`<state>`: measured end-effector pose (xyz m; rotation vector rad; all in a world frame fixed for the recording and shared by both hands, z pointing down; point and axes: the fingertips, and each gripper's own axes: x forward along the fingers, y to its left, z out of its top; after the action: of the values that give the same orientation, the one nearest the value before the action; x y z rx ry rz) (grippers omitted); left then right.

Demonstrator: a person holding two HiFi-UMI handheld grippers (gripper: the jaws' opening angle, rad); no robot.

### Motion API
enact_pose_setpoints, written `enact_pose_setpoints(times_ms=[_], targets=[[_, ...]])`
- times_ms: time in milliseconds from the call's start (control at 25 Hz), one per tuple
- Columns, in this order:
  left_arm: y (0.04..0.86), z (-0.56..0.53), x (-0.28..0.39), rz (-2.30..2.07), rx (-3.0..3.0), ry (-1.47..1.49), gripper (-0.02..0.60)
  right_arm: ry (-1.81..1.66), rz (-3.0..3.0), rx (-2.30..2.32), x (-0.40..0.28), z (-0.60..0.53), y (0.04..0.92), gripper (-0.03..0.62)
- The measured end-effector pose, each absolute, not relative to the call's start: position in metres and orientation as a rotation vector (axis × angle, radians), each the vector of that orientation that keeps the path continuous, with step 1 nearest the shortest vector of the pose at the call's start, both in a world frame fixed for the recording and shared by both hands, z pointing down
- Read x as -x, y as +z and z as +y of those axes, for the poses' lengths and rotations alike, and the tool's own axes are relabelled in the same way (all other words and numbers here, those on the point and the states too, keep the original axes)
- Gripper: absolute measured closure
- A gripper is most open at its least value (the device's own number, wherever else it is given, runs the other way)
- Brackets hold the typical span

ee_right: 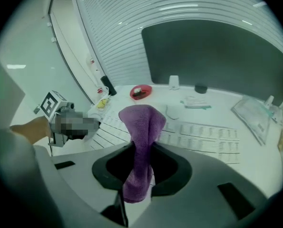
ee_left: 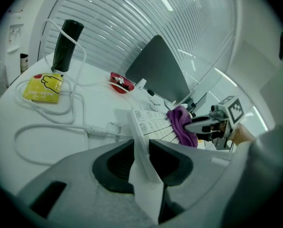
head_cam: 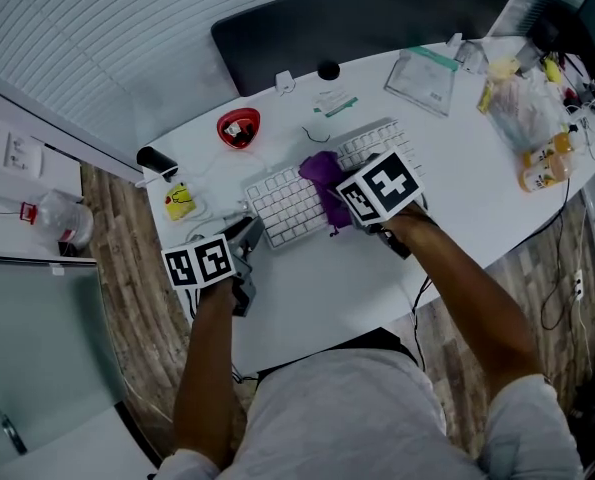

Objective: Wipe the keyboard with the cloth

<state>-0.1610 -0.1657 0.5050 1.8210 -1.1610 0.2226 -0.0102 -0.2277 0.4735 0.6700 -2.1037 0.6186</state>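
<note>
A white keyboard point(head_cam: 282, 206) lies slantwise on the white table point(head_cam: 317, 288). My left gripper point(head_cam: 249, 232) is at its near-left corner, and in the left gripper view point(ee_left: 141, 151) the jaws are shut on the keyboard's thin edge point(ee_left: 140, 127). My right gripper point(head_cam: 339, 206) hangs over the middle of the keys, shut on a purple cloth point(head_cam: 320, 173). In the right gripper view point(ee_right: 142, 151) the cloth point(ee_right: 141, 127) stands up in a fold between the jaws above the keys point(ee_right: 203, 137). The cloth's contact with the keys is hidden.
A red bowl point(head_cam: 238, 126), a yellow packet point(head_cam: 180, 201) and a black cylinder point(head_cam: 157, 160) sit left of the keyboard, with a white cable point(ee_left: 51, 122) looped near them. A clear pouch point(head_cam: 425, 76), bags and an orange bottle point(head_cam: 544, 163) crowd the right end. A dark chair point(head_cam: 357, 23) stands behind.
</note>
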Motion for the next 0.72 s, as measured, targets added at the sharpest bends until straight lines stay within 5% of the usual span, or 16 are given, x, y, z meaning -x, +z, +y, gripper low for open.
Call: enact_pose_setpoints(times_ms=[360,720], targets=[[0.508,-0.167,0.165,-1.164,-1.82,0.22,0.472,0.63,-1.97,-0.905,-0.117,-0.285,0.478,0.509],[0.508,-0.167,0.164,-1.178,-1.818,0.228,0.474,0.619,-1.906,-1.043,-0.176,-0.301,0.467,0.51]])
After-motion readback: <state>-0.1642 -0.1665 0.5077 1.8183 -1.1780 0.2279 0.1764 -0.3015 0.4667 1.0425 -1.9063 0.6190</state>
